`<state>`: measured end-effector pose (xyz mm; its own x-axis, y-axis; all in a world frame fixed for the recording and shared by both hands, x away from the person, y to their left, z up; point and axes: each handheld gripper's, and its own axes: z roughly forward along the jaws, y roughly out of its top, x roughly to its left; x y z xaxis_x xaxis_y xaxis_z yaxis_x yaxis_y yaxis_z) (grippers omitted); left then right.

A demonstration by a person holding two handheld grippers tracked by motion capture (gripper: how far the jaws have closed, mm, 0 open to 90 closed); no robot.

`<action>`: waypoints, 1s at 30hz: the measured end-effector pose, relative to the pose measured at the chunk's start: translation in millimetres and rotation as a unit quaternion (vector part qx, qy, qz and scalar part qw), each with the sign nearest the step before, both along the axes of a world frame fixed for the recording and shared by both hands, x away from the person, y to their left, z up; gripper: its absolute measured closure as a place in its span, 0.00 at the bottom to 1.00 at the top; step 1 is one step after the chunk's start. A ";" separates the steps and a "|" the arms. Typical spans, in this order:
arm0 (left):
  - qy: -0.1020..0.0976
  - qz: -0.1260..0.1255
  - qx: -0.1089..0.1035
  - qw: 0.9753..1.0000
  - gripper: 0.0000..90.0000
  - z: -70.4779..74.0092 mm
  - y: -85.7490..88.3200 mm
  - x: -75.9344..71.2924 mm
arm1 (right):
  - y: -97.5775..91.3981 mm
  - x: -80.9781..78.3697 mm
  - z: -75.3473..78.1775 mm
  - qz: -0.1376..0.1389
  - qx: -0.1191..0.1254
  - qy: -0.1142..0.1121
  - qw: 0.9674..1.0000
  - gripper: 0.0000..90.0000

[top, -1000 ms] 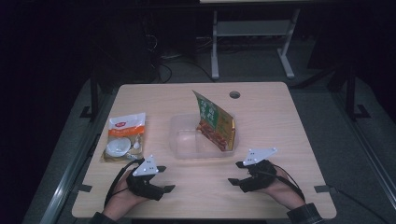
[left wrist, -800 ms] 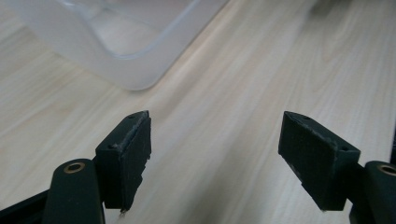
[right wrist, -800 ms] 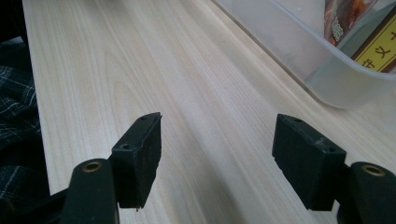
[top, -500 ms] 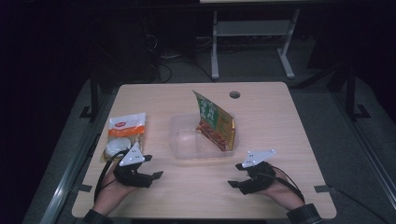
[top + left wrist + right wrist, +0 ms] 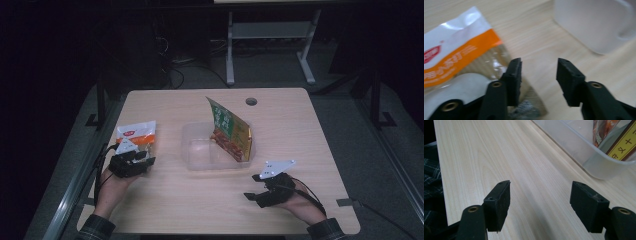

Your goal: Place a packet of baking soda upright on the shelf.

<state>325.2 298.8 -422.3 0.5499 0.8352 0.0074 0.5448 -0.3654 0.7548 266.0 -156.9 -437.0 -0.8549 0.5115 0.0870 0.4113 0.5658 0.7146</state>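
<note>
High view: the left gripper (image 5: 134, 159) sits at the orange-and-white packet (image 5: 136, 135), left of the clear container (image 5: 196, 150). Left gripper view: its jaws, just closing, stand apart, one over the packet's (image 5: 456, 57) edge. Right gripper view: the right gripper (image 5: 540, 206) gapes over bare table (image 5: 474, 157) near the container.

Bare table (image 5: 200, 200) lies open between the hands — the clear tub (image 5: 200, 152), green packet (image 5: 231, 131) leaning inside, blocks mid-table.

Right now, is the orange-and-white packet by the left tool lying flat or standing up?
Lying flat. The orange-and-white packet rests face up on the table, unlike the green packet, which stands tilted in the clear container.
</note>
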 end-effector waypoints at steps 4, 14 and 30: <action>0.006 0.024 0.002 1.000 0.80 -1.1 12.2 13.2 | 0.7 -0.4 0.0 -0.002 0.000 0.004 1.000 0.36; 0.017 0.070 0.020 0.997 1.00 -2.2 34.9 31.8 | 0.0 0.4 -0.2 -0.001 0.000 0.000 1.000 0.36; 0.056 0.061 0.031 0.996 1.00 -19.2 51.1 31.0 | -2.4 1.2 0.7 -0.006 0.002 -0.002 1.000 0.36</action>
<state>356.2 349.9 -441.5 0.4438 0.8961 0.0049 0.6682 -0.3345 0.6645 267.2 -159.4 -436.3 -0.8496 0.5206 0.0851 0.4142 0.5584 0.7188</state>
